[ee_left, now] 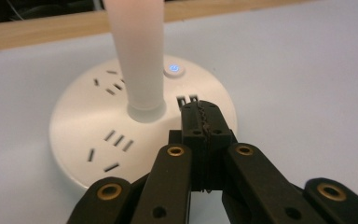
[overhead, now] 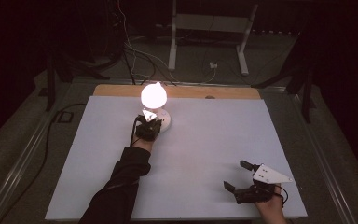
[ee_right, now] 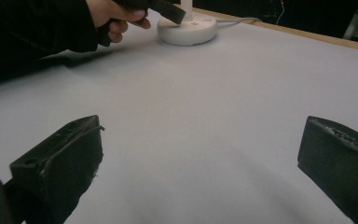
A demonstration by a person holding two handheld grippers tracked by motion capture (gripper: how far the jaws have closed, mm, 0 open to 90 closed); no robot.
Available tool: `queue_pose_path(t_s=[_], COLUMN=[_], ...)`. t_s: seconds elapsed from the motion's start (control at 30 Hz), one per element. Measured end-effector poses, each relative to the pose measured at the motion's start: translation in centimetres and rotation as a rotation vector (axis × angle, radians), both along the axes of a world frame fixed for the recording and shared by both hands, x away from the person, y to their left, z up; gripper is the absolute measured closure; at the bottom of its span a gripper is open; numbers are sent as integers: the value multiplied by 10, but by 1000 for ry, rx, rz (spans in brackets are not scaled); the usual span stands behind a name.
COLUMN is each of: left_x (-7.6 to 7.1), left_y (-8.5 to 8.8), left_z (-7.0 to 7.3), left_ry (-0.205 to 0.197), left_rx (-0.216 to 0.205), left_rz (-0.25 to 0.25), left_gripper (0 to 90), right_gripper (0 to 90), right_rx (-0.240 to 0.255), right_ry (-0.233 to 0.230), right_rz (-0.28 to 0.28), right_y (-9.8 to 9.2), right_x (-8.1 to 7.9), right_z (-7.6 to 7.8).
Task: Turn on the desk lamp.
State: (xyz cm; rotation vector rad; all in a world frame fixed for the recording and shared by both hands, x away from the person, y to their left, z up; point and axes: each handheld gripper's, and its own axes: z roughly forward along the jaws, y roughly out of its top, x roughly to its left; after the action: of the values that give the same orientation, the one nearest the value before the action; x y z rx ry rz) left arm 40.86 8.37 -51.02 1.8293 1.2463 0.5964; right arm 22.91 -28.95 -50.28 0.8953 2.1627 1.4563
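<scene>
Lamp base (ee_left: 98, 135), round and white, sits right under my left claw (ee_left: 200, 122), and that is the relation the coming move turns on. The claw's two jaws are pressed together with nothing between them, their joined tip resting on or just above the near rim of the base beside a pair of small slots; I cannot tell whether it actually touches. Straight ahead of the tip, a little toward the far edge of the bench, lies the power button (ee_left: 174, 69), ringed in blue light. Just to its left, in the left gripper view, rises the lamp stem (ee_left: 137, 56), upright, its long axis vertical, carrying the lit bulb (overhead: 154, 95). I judge any push on the button should run forward past the stem's right side without brushing it.

From the high view, the lamp stands near the far edge of the bench (overhead: 205, 140), left of the middle, with the left hand (overhead: 142, 140) reaching to it. My right claw (overhead: 241, 177) rests near the near right corner, jaws spread wide and empty, well apart from the lamp, so the left is plainly the nearer one.
</scene>
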Motion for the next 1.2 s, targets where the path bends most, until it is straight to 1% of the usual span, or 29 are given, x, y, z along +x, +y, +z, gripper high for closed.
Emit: queue_pose_path(t_s=[0.07,0.1,0.13,0.2,0.23,0.33,0.37,0.4,0.43,0.47,0.5,0.53,0.57,0.6,0.67,0.7,0.77,0.8,0.83,0.9,0.93,0.97,1.0,1.03,1.1,1.17,1.2], left_x=[-1,-3,-3,-6,-8,-11,-13,-13,-14,-14,-15,-16,-16,-17,-19,-19,-21,-21,-22,-23,-23,-23,-24,-24,-25,-26,-27], left_y=[0,1,1,0,-1,-1,0,0,0,1,1,2,3,3,4,4,5,6,6,8,8,9,10,11,14,18,20], left_z=[1,5,5,8,11,14,17,17,18,19,20,22,22,23,25,26,27,28,29,31,32,33,34,36,39,43,47], left_ry=[1,-5,-5,-10,-4,0,10,10,14,20,21,21,19,18,21,22,30,34,37,42,56,56,53,56,53,63,76], left_rx=[-6,-22,-22,-36,-39,-47,-57,-57,-58,-65,-66,-66,-65,-65,-53,-57,-64,-60,-63,-73,-79,-75,-70,-80,-71,-86,-100], left_rz=[-6,-21,-21,-23,-30,-33,-26,-26,-20,-18,-15,-13,-12,-11,-15,-19,-26,-30,-33,-45,-62,-64,-65,-80,-82,-98,-123], left_gripper=[900,900,900,900,864,823,821,796,796,776,725,692,692,579,510,510,441,413,413,339,268,223,223,212,163,147,93], right_gripper=[2,2,1,2,1,1,2,1,1,2,1,2,2,2,1,1,1,1,1,1,1,1,1,1,1,2,2], right_rx=[3,3,3,3,4,0,1,1,1,1,1,1,1,3,2,2,1,1,1,0,0,1,1,0,0,0,0], right_ry=[2,2,2,1,0,-1,-1,-1,-1,0,-1,-1,-1,1,1,1,1,1,1,1,2,3,3,3,3,3,3], right_rz=[-1,-1,-1,-1,-1,0,0,0,0,0,0,0,0,-1,-2,-2,-1,-1,-1,-1,-2,-3,-3,-3,-4,-4,-3], right_y=[0,-1,-1,-1,0,0,0,0,0,0,0,0,0,0,0,0,0,0,0,0,0,0,0,0,0,0,0], right_x=[0,0,0,0,0,0,0,0,0,0,0,0,0,0,0,0,0,0,0,1,1,1,1,1,1,1,1], right_z=[0,0,0,0,0,0,0,0,0,0,0,0,0,0,0,0,0,0,0,0,0,0,0,0,0,0,0])
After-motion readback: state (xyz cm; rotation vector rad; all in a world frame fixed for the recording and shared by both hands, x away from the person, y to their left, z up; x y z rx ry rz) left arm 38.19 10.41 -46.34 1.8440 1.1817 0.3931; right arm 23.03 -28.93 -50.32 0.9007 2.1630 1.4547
